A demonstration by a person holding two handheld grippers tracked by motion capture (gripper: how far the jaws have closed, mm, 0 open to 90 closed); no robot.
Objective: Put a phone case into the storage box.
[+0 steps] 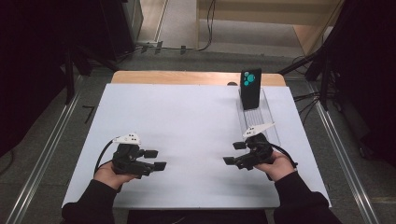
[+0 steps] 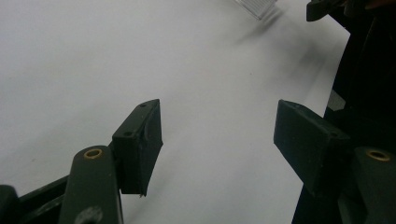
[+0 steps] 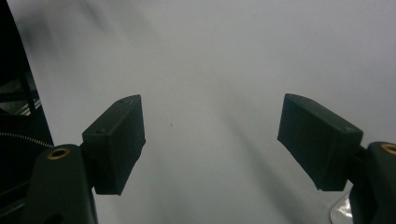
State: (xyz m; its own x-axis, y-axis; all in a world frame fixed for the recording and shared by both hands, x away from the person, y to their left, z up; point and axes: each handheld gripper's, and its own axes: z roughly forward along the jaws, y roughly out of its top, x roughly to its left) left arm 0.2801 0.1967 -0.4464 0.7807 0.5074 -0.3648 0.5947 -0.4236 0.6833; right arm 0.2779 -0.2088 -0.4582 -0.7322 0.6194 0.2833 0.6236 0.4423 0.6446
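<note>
Two black hand-held grippers rest low over a white board (image 1: 187, 126). My left gripper (image 1: 155, 159) sits at the front left, pointing right, its jaws open with nothing between them; in its own view my left gripper (image 2: 218, 135) frames bare white surface. At the front right my right gripper (image 1: 235, 153) points left, open and holding nothing, and in its own view my right gripper (image 3: 210, 135) spans bare board too. A black box with teal dots (image 1: 250, 88) stands upright at the back right, on a clear plastic tray (image 1: 268, 116).
The board lies on a wooden table (image 1: 187, 77) whose far edge shows behind it. The tray runs along the right side just behind my right hand. Its corner (image 2: 257, 7) appears at the top of the left gripper view. Dark stands and cables surround the table.
</note>
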